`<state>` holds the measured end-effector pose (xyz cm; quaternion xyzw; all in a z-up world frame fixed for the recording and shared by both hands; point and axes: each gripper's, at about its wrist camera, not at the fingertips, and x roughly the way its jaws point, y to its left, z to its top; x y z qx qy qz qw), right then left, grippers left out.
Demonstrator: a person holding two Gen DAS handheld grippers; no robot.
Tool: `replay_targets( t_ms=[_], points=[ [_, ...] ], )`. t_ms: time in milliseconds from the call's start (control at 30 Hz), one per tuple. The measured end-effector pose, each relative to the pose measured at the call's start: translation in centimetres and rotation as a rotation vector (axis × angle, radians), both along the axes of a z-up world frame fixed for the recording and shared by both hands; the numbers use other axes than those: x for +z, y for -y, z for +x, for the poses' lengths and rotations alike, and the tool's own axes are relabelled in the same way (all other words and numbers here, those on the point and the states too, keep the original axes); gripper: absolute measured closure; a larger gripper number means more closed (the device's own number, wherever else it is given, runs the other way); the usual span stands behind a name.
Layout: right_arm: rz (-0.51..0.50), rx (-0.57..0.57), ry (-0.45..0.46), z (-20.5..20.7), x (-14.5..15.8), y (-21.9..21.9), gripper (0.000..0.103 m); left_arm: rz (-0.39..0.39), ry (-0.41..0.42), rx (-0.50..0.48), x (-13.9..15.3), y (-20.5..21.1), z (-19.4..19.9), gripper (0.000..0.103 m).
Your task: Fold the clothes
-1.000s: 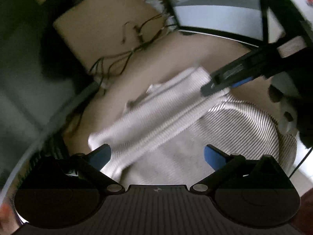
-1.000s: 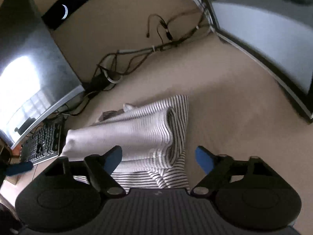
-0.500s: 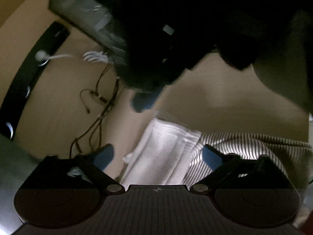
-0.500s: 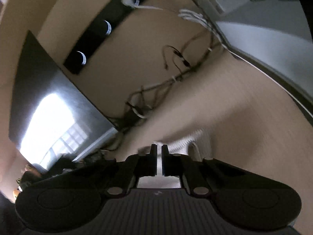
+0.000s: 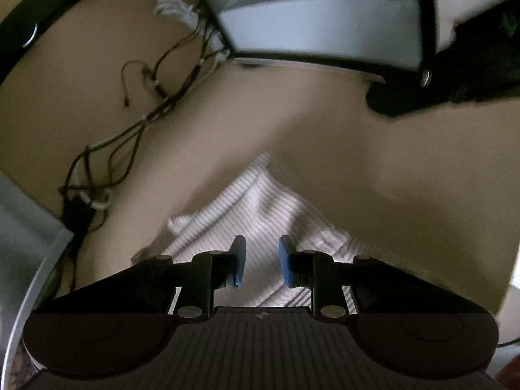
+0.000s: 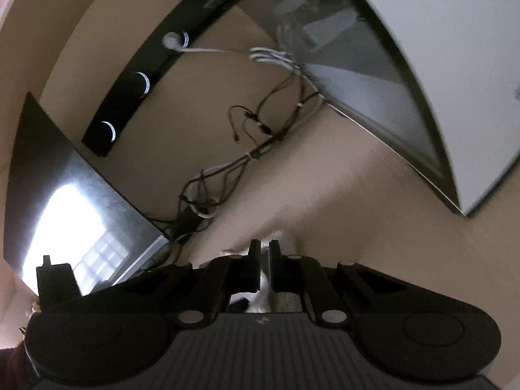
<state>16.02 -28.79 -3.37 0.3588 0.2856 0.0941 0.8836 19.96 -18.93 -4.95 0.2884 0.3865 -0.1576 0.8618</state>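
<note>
Garment (image 5: pixel 260 201), striped white/grey, lay folded on the tan counter (image 5: pixel 373 149), w/ a thick rolled fold along its top edge. Taking that garment as landmark: cable tangle (image 5: pixel 130 149) sat up-left of it by the wall, monitor (image 5: pixel 318 32) stood beyond it to the upper right, and a dark block (image 5: pixel 422 97), prob. a stand or the other tool's body (too blurred to tell), was off to its far right.

Left tool (image 5: pixel 260 261) hovered right over the garment's near part, blue pads (image 5: pixel 239 261) a narrow gap apart. Its jaws had just been closing; striped cloth showed thru the gap, but the pads didn't visibly pinch it, so no hold.

Right tool (image 6: pixel 265 265) was shut down to a slit, w/ white cloth (image 6: pixel 258 299) showing in and below the slit. Looked clamped on the garment's edge. From that view only a small bit of garment poked out past the tips; cables (image 6: pixel 227 175) and a black power strip (image 6: pixel 139 87) lay beyond it, second dark screen (image 6: pixel 71 201) to its left.
</note>
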Motion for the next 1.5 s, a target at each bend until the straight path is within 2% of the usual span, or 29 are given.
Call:
replay_targets(
  t_ms=[67,100,200,300,367,433,500,533,567,633,667,733,833,900,933,967,1033,1100,1200,1267,1333,1433,1500],
  points=[
    [-0.003,-0.008,-0.022,-0.3,-0.5,0.1,0.097,0.0,0.034,-0.072,0.4,0.7,-1.0,0.035],
    [-0.006,-0.01,-0.035,-0.3,-0.8,0.1,0.096,0.0,0.051,-0.109,0.7,1.1,-1.6,0.029],
    [0.037,0.009,-0.074,0.0,-1.9,0.1,0.088,0.067,0.072,-0.163,0.2,2.4,-1.9,0.028],
    [0.085,0.056,-0.111,1.0,-3.2,-0.5,0.08,0.132,0.07,-0.149,-0.4,2.3,-2.4,0.028],
    [0.08,0.1,-0.122,2.0,-3.7,-1.5,0.068,0.148,0.068,-0.126,-0.3,1.7,-2.8,0.022],
    [0.062,0.141,-0.131,3.2,-4.2,-2.5,0.065,0.156,0.064,-0.098,-0.1,0.6,-3.0,0.02],
    [0.028,0.176,-0.132,4.3,-4.5,-3.6,0.066,0.164,0.077,-0.069,0.4,-0.1,-3.7,0.02],
    [0.001,0.194,-0.13,4.7,-4.6,-4.3,0.07,0.168,0.086,-0.057,0.5,-0.4,-3.9,0.02],
    [-0.04,0.207,-0.125,5.1,-4.6,-5.0,0.086,0.171,0.09,-0.049,0.6,-0.6,-3.9,0.02],
    [-0.095,0.22,-0.115,5.5,-4.1,-5.8,0.09,0.176,0.099,-0.04,0.8,-0.9,-3.9,0.02],
    [-0.067,0.224,-0.102,5.5,-3.7,-5.6,0.094,0.178,0.104,-0.039,0.9,-1.0,-3.9,0.02],
    [0.03,0.231,-0.068,5.6,-2.6,-4.8,0.095,0.186,0.137,-0.058,1.0,-0.7,-3.8,0.02],
    [0.115,0.231,-0.024,5.5,-0.8,-3.7,0.095,0.198,0.197,-0.088,1.0,0.0,-3.4,0.025],
    [0.147,0.236,-0.011,5.3,0.1,-3.3,0.095,0.209,0.226,-0.098,0.9,0.5,-2.8,0.039],
    [0.15,0.238,-0.007,5.2,0.4,-3.2,0.095,0.216,0.236,-0.095,0.8,0.6,-2.4,0.056],
    [0.122,0.235,-0.006,5.0,0.7,-3.4,0.095,0.216,0.242,-0.079,0.8,0.6,-2.0,0.078],
    [0.062,0.23,-0.003,4.5,1.2,-3.8,0.095,0.2,0.245,-0.034,1.1,0.1,-1.3,0.089],
    [0.015,0.211,-0.004,4.0,1.6,-3.9,0.095,0.167,0.239,0.021,1.7,-0.9,-0.6,0.09],
    [-0.011,0.183,0.0,3.6,2.1,-3.5,0.084,0.136,0.259,0.112,3.4,-3.8,-0.1,0.09],
    [-0.024,0.169,-0.004,3.5,2.3,-3.4,0.073,0.103,0.278,0.221,5.0,-6.8,0.1,0.09],
    [-0.049,0.172,-0.016,3.7,2.5,-3.6,0.07,0.07,0.299,0.352,6.6,-10.7,0.4,0.09],
    [-0.096,0.213,-0.045,4.1,2.3,-5.0,0.06,0.036,0.321,0.532,8.1,-16.9,0.0,0.09],
    [-0.142,0.261,-0.078,4.4,1.8,-6.5,0.06,0.032,0.332,0.643,8.5,-21.0,-0.3,0.09]
  ],
)
